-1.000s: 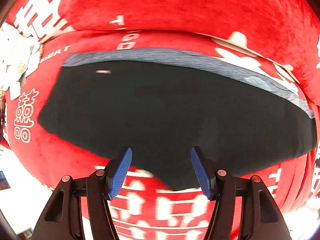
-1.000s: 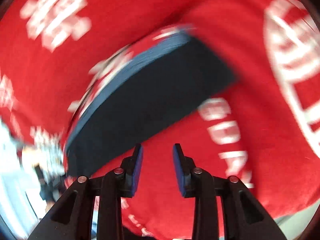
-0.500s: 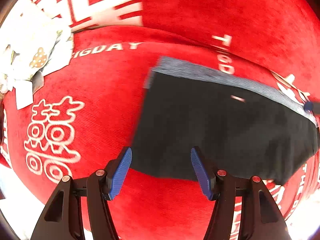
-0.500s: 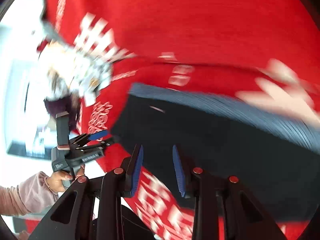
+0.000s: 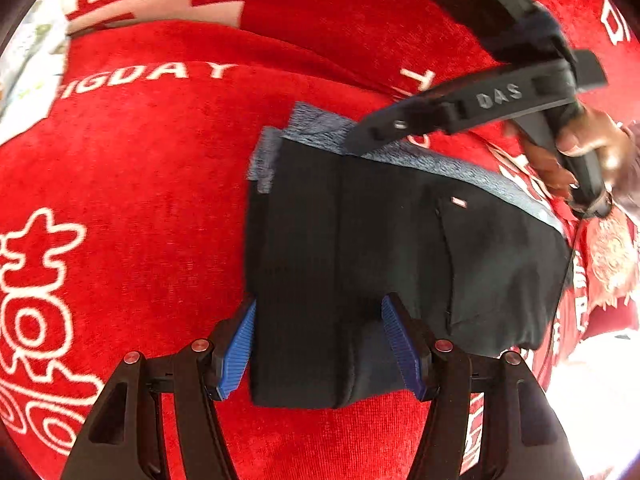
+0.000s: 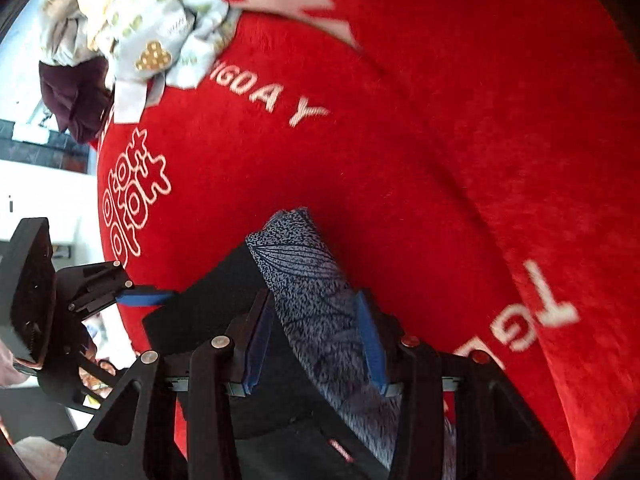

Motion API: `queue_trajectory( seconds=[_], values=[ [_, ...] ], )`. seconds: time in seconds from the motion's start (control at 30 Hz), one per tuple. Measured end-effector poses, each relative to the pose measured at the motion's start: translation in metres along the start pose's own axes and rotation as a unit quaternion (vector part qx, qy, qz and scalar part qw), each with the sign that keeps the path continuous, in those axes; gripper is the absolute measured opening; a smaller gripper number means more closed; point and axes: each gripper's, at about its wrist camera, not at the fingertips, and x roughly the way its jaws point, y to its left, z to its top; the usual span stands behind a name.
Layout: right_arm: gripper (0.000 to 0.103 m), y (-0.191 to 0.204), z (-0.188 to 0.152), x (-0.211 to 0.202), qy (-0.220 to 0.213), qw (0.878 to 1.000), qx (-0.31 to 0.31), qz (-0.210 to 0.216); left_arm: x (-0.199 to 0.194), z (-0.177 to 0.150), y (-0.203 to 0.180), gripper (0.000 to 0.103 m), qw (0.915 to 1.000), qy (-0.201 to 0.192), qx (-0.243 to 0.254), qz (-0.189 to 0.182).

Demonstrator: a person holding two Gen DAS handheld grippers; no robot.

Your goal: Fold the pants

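Note:
Black pants (image 5: 400,260) lie folded flat on a red blanket (image 5: 160,200), with a grey patterned band (image 5: 460,166) along their far edge. My left gripper (image 5: 318,304) is open and points down over the near left corner of the pants, one finger at the left edge and the other above the cloth. My right gripper (image 6: 313,296) straddles the grey band (image 6: 304,272) at the far left corner. Its jaws are opening with the band between them. In the left wrist view the right gripper (image 5: 360,136) reaches in from the upper right, held by a hand (image 5: 580,148). The left gripper (image 6: 148,298) shows at the left.
The red blanket (image 6: 400,140) carries white lettering and covers the whole surface. A heap of pale printed cloth (image 6: 132,20) and a dark maroon garment (image 6: 76,96) lie at its far left corner. The blanket's edge drops off at the left (image 6: 100,200).
My left gripper has shifted along the pants to their left corner. My right gripper has swung round, come down over the grey band, and its jaws stand wider.

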Motion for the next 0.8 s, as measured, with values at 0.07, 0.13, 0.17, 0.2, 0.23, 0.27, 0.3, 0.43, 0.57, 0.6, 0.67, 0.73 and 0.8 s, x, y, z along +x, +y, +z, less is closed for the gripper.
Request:
queue_trajectory(
  seconds=[0.07, 0.13, 0.17, 0.2, 0.23, 0.27, 0.3, 0.43, 0.57, 0.6, 0.67, 0.73, 0.8],
  values=[
    [0.040, 0.001, 0.002, 0.003, 0.005, 1.000, -0.003, 0.003, 0.004, 0.000, 0.000, 0.059, 1.0000, 0.001, 0.004, -0.001],
    [0.006, 0.004, 0.002, -0.001, 0.002, 1.000, 0.004, 0.007, 0.003, 0.001, 0.001, 0.052, 1.0000, -0.002, 0.006, 0.002],
    [0.006, 0.010, 0.000, -0.007, -0.004, 1.000, -0.006, 0.010, 0.000, -0.001, 0.002, 0.051, 1.0000, -0.006, 0.003, -0.005],
    [0.006, 0.018, -0.004, -0.014, -0.004, 1.000, -0.017, 0.014, -0.005, -0.003, 0.001, 0.050, 0.9999, -0.010, 0.001, -0.012],
    [0.006, 0.024, -0.005, -0.018, -0.002, 1.000, -0.024, 0.015, -0.009, -0.005, 0.002, 0.050, 0.9998, -0.012, 0.002, -0.014],
    [0.006, 0.031, -0.004, -0.022, 0.001, 0.999, -0.029, 0.022, -0.014, -0.009, 0.000, 0.048, 0.9998, -0.015, 0.004, -0.011],
    [0.006, 0.037, -0.002, -0.023, 0.003, 0.999, -0.032, 0.028, -0.017, -0.013, -0.001, 0.047, 0.9999, -0.016, 0.005, -0.005],
    [0.006, 0.050, 0.008, -0.012, 0.016, 0.999, -0.044, 0.025, -0.017, -0.022, 0.011, 0.045, 0.9998, -0.013, -0.012, 0.007],
    [0.006, 0.033, 0.013, 0.031, 0.028, 0.999, -0.001, -0.020, -0.014, -0.025, 0.026, 0.045, 0.9959, -0.018, -0.051, 0.073],
    [0.009, 0.028, 0.013, 0.032, 0.017, 1.000, 0.016, -0.017, -0.020, -0.023, 0.027, 0.045, 0.9947, -0.026, -0.062, 0.078],
    [0.018, 0.021, 0.008, 0.018, -0.022, 0.998, 0.064, -0.008, -0.034, -0.017, 0.022, 0.045, 0.9940, -0.043, -0.063, 0.079],
    [0.021, 0.015, -0.004, -0.007, -0.064, 0.993, 0.098, 0.001, -0.043, -0.004, 0.007, 0.052, 0.9944, -0.058, -0.051, 0.072],
    [0.021, 0.004, -0.027, -0.035, -0.096, 0.985, 0.143, 0.009, -0.046, 0.013, -0.005, 0.067, 0.9949, -0.071, -0.039, 0.060]
  ],
)
